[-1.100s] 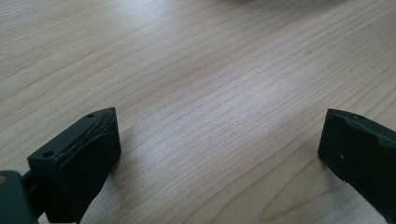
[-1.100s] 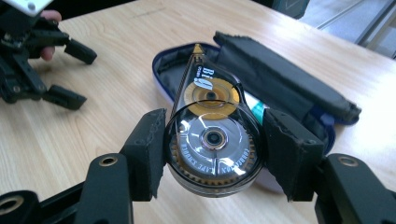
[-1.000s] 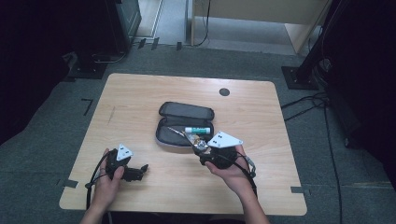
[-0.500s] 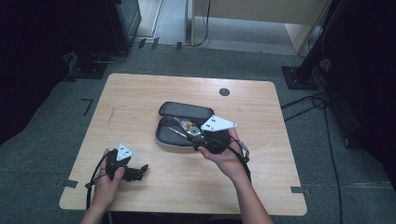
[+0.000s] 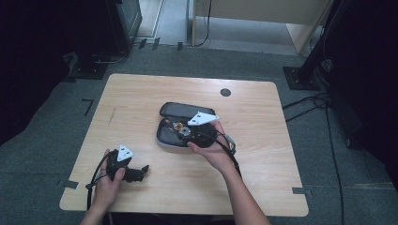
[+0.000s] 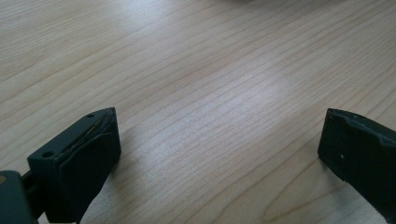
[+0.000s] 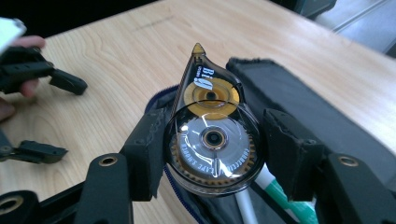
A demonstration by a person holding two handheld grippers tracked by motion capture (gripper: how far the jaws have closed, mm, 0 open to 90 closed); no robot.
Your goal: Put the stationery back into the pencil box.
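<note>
a light wooden table (image 5: 141, 103) with a round black grommet (image 5: 225, 92) stands on grey carpet (image 5: 61, 126).

Light wooden surface (image 5: 141, 98) with round dark grommet (image 5: 225, 92) at far edge. Grey carpet floor (image 5: 56, 136). Dark stands far left (image 5: 101, 42) and right (image 5: 319, 51); cables (image 5: 324, 105) right.

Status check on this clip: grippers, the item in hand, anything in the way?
Right gripper shut on correction tape dispenser, over open pencil case. Left gripper open, low over bare table. White-and-green pen lies in the case beneath; otherwise unobstructed.
</note>
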